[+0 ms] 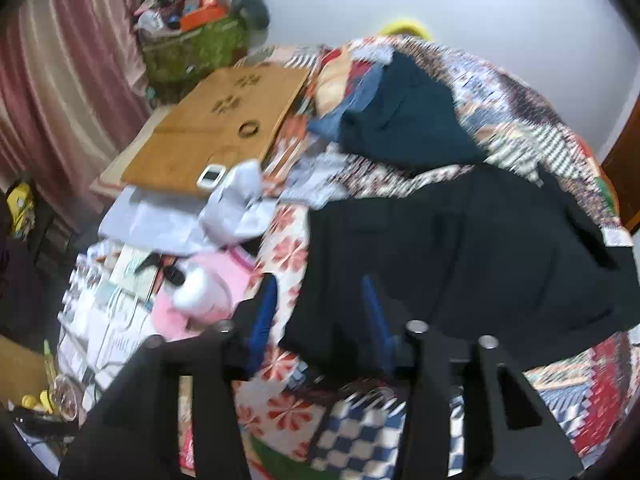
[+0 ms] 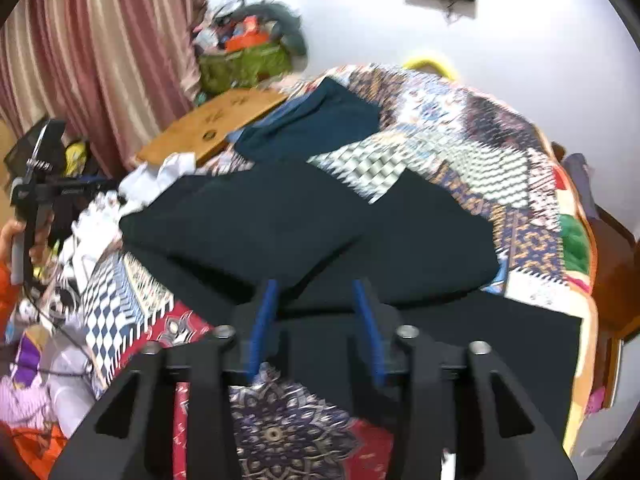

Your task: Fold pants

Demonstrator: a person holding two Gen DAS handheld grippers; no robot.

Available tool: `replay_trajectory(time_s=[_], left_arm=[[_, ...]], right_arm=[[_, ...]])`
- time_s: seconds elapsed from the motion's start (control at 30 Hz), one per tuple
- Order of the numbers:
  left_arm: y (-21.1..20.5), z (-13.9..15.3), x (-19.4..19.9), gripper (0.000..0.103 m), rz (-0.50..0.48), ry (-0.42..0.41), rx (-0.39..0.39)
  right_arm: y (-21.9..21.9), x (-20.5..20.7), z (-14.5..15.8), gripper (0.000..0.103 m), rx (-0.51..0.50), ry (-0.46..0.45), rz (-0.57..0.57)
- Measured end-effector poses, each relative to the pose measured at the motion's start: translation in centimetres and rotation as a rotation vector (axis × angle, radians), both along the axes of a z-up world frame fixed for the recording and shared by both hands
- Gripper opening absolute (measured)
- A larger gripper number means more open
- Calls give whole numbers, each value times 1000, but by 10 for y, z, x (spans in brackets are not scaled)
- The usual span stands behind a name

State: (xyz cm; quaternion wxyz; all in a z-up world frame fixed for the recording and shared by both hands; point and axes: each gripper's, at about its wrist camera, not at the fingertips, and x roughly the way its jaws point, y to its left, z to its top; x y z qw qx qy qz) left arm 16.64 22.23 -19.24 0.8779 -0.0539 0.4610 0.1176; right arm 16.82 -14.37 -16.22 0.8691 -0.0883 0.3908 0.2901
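Observation:
Black pants (image 1: 460, 256) lie folded on a patchwork quilt (image 1: 288, 248). My left gripper (image 1: 320, 304) hovers at their near left edge, jaws apart. Its right blue pad (image 1: 374, 316) is over the black cloth and its left pad is over the quilt, and neither presses on the fabric. In the right wrist view the pants (image 2: 320, 224) spread across the middle, one layer folded over another. My right gripper (image 2: 316, 304) stands open just above their near edge, with black cloth below the gap.
A teal garment (image 2: 316, 120) lies behind the pants. A wooden board (image 1: 224, 120), white cloth (image 1: 240, 204) and a pink soft toy (image 1: 208, 292) crowd the bed's left side. A hand (image 2: 10, 232) grips a handle at far left. A wooden bed frame (image 2: 612, 280) runs along the right.

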Motion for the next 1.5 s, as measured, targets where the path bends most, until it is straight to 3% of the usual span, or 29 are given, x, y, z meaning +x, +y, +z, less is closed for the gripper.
replay_trajectory(time_s=[0.1,0.3,0.43,0.67,1.1,1.23,1.3,1.37,1.5], left_arm=[[-14,14,14,69,-24,-38,1],[-44,31,49,92,-82,-83,28],[-59,31,79,95,-118,-83,19],[-80,7,135,97,-171,-16,8],[-106,-43,194,97,-252,88,46],[-108,-49,196,97,-259,98,49],[-108,-52,195,97,-258,102,43],[-108,-54,195,97,-254,109,34],[-113,-53,194,97,-240,113,12]], right_arm=[[-11,13,11,50,9,-24,-44],[-24,53,22,58,35,-38,-117],[-25,85,15,61,24,-18,-135],[-11,152,-20,61,10,102,-148],[39,257,-83,61,-44,284,-131],[51,269,-101,51,-101,307,-116],[56,268,-100,42,-124,278,-95],[54,268,-99,24,-113,277,-99],[47,268,-99,12,-111,265,-126]])
